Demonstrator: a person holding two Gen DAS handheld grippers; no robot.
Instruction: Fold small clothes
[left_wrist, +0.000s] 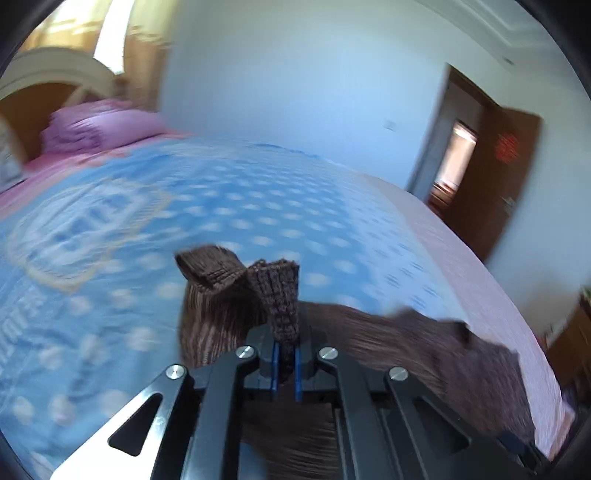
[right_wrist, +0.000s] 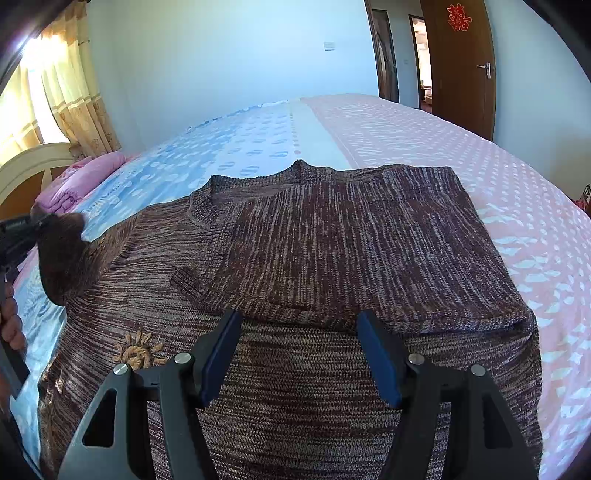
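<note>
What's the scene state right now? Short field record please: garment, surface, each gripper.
garment: brown knit sweater, right side already folded over the body
surface: bed with blue and pink spotted cover
left gripper: shut on the sweater's sleeve cuff, lifted off the bed
right gripper: open, empty, above the sweater's lower part
backdrop: pink pillow, wooden door

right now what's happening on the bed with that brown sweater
A person is folding a brown sweater spread on the bed. One sleeve is already folded across the chest. The left gripper is shut on the cuff of the other sleeve and holds it lifted off the bed. The right gripper hovers open over the sweater's lower part, its fingers gripping nothing.
</note>
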